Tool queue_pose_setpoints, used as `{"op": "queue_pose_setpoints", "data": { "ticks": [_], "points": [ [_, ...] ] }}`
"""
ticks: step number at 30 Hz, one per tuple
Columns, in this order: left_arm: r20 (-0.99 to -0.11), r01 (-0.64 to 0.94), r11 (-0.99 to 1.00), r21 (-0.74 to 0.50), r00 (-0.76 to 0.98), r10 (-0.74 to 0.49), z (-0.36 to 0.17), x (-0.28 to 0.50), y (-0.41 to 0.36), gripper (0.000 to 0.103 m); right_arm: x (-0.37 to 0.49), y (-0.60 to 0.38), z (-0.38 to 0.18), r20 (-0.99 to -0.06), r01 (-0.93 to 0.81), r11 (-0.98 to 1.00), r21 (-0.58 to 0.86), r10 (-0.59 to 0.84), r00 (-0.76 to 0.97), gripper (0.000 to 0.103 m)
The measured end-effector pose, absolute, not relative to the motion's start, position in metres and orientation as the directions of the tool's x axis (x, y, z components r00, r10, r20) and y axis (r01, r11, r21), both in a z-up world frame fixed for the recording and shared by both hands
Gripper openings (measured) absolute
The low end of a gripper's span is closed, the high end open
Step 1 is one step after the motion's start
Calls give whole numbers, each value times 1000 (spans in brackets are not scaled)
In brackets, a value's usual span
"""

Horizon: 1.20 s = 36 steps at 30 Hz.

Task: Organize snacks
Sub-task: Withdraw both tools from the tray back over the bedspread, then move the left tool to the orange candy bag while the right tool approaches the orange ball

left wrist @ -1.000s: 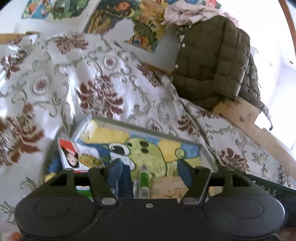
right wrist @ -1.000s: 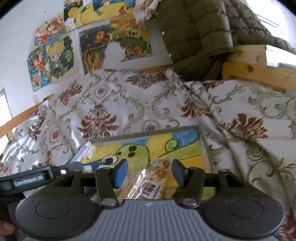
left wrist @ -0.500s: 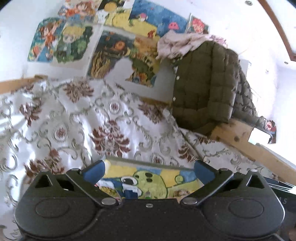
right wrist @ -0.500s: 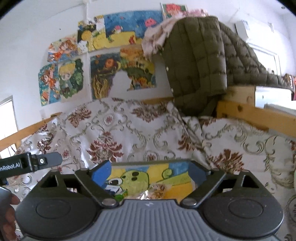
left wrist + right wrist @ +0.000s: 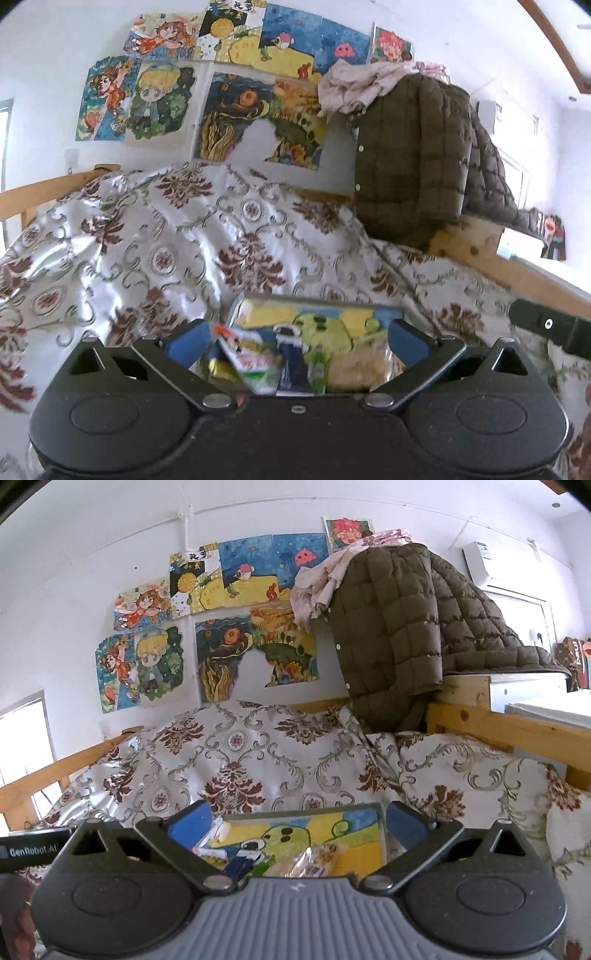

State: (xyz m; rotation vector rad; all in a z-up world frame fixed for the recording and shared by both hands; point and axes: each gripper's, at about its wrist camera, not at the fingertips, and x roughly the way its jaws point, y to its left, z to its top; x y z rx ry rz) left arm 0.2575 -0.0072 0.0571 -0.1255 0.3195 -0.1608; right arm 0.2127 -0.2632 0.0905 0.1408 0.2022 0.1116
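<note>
Maroon-floral white bedspread (image 5: 258,753), olive quilted jacket (image 5: 391,627), perhaps

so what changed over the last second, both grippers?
Both have pulled back and up from the tray. The left gripper and right gripper have just been opening, now wide with nothing between the fingers: the left let go of the green stick, the right of the clear snack bag. Tray and snacks stay put.

My two wrist cameras face forward, close above the painted tray (image 5: 325,314) (image 5: 295,829), both sharing bedspread (image 5: 155,240) (image 5: 258,753) and posters (image 5: 258,114) (image 5: 255,653).
</note>
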Motion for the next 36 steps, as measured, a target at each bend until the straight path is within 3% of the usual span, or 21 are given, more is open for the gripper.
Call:
{"op": "queue_pose_setpoints", "data": {
  "ticks": [23,31,36],
  "points": [
    [-472,48,992,-113,877,-96,19,152,23,102,112,-238,50,-335,-117,983,141,159,929,103],
    [-535,-16,982,-186,840,-88,8,130,42,102,93,-221,33,-417,-137,983,124,177,891,103],
    [-550,-34,989,-144,834,-52,6,118,38,102,84,-207,27,-448,-158,982,100,187,874,103]
  ]
}}
